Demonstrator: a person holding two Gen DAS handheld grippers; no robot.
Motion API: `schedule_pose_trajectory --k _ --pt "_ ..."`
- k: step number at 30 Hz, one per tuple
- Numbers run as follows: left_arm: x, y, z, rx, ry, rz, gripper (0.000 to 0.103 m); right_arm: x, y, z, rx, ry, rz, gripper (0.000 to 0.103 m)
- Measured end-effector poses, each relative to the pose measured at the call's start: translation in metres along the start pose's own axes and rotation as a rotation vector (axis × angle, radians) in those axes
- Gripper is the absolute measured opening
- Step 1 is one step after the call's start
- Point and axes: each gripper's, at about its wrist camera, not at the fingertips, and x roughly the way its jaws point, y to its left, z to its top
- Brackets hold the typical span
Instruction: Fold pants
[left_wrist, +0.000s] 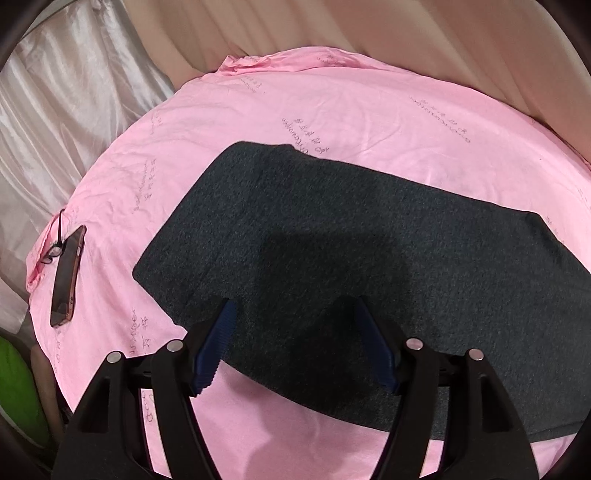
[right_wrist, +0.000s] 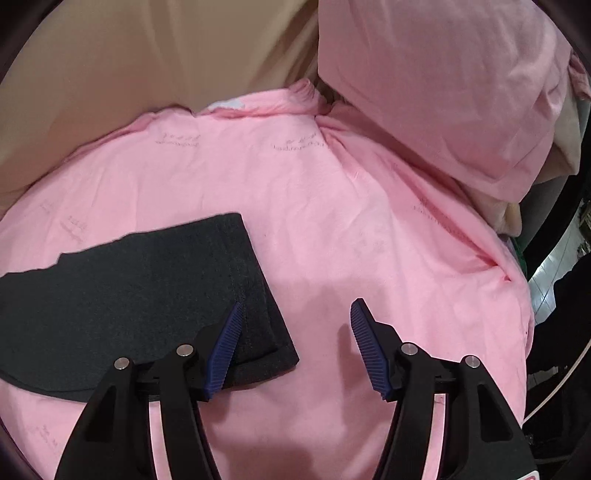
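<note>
Dark grey pants (left_wrist: 332, 251) lie flat, folded lengthwise, on a pink bed sheet (left_wrist: 258, 110). In the left wrist view my left gripper (left_wrist: 293, 306) is open and empty, hovering just above the pants' near edge. In the right wrist view the pants' waistband end (right_wrist: 255, 295) lies at the left on the pink sheet (right_wrist: 351, 203). My right gripper (right_wrist: 295, 306) is open and empty, its left finger (right_wrist: 225, 347) over the waistband corner and its right finger over bare sheet.
A phone (left_wrist: 68, 273) and black-framed glasses (left_wrist: 55, 243) lie at the sheet's left edge. A pink pillow (right_wrist: 443, 81) stands at the back right. Beige curtain (left_wrist: 443, 44) runs behind the bed. The bed's right edge (right_wrist: 524, 295) drops to the floor.
</note>
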Motion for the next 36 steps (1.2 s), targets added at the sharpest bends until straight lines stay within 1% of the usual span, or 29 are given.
schedule_pose_trajectory --k 1,2,3,4,5,6,7,8,9,10,11,12,13,14,15,18,19,22,23,25,27,30,33,36 --pt "0.002 0.001 0.0 0.002 0.002 -0.001 0.066 0.002 0.003 -0.002 0.009 0.007 0.047 0.019" --pt "0.004 0.003 0.0 0.006 0.001 0.008 0.067 -0.003 0.008 -0.001 0.015 -0.003 0.04 0.008" --pt "0.004 0.004 0.0 0.009 0.0 0.016 0.067 -0.016 0.014 -0.001 -0.014 -0.04 -0.027 0.008" --pt "0.004 0.007 0.001 0.01 -0.004 0.022 0.067 -0.023 0.013 0.0 -0.024 -0.064 -0.054 0.005" --pt "0.003 0.012 0.001 0.008 -0.012 0.028 0.067 -0.026 0.009 -0.002 -0.018 -0.068 -0.116 0.0" --pt "0.006 0.019 0.002 0.002 -0.016 0.038 0.067 -0.021 0.001 -0.005 -0.015 -0.045 -0.182 0.0" --pt "0.011 0.024 0.002 -0.001 -0.003 0.025 0.067 -0.009 -0.007 -0.01 -0.01 0.015 -0.223 0.0" --pt "0.018 0.027 0.002 -0.004 0.019 -0.001 0.067 -0.005 -0.012 -0.014 0.003 0.025 -0.236 0.0" --pt "0.019 0.029 0.001 -0.007 0.019 -0.013 0.067 -0.014 -0.009 -0.016 0.016 0.005 -0.259 0.0" --pt "0.014 0.03 0.0 -0.012 0.007 -0.024 0.065 -0.029 -0.003 -0.018 0.017 -0.022 -0.266 0.006" --pt "0.009 0.031 -0.001 -0.02 0.002 -0.043 0.066 -0.051 0.013 -0.019 0.001 -0.084 -0.249 0.009" --pt "-0.001 0.034 -0.002 -0.041 -0.001 -0.114 0.066 -0.068 0.028 -0.02 -0.019 -0.123 -0.205 0.012" --pt "-0.008 0.036 -0.003 -0.054 0.0 -0.179 0.072 -0.086 0.052 -0.021 -0.061 -0.157 -0.132 0.022" --pt "-0.015 0.037 -0.005 -0.062 0.0 -0.239 0.078 -0.1 0.081 -0.023 -0.117 -0.19 -0.077 0.036" --pt "-0.022 0.035 -0.009 -0.058 -0.002 -0.276 0.08 -0.11 0.108 -0.027 -0.175 -0.216 -0.037 0.038" --pt "-0.034 0.021 -0.02 0.002 -0.014 -0.322 0.081 -0.128 0.206 -0.055 -0.411 -0.231 0.134 0.04" --pt "-0.034 0.016 -0.024 0.02 -0.018 -0.321 0.082 -0.131 0.24 -0.068 -0.492 -0.223 0.191 0.04" --pt "-0.028 0.005 -0.029 0.059 -0.041 -0.274 0.084 -0.137 0.322 -0.097 -0.661 -0.192 0.36 0.039" --pt "-0.026 0.005 -0.029 0.06 -0.039 -0.265 0.084 -0.138 0.346 -0.105 -0.703 -0.183 0.401 0.037" --pt "-0.018 0.006 -0.028 0.052 -0.03 -0.267 0.084 -0.139 0.381 -0.112 -0.751 -0.167 0.458 0.036" --pt "-0.015 0.01 -0.026 0.054 -0.03 -0.281 0.084 -0.139 0.409 -0.117 -0.792 -0.148 0.502 0.036" --pt "-0.013 0.013 -0.025 0.073 -0.032 -0.285 0.084 -0.129 0.439 -0.121 -0.839 -0.1 0.508 0.036" --pt "-0.012 0.015 -0.026 0.089 -0.037 -0.291 0.084 -0.111 0.458 -0.118 -0.852 -0.051 0.494 0.036" --pt "-0.011 0.016 -0.027 0.097 -0.038 -0.294 0.085 -0.112 0.455 -0.116 -0.865 -0.037 0.517 0.036"
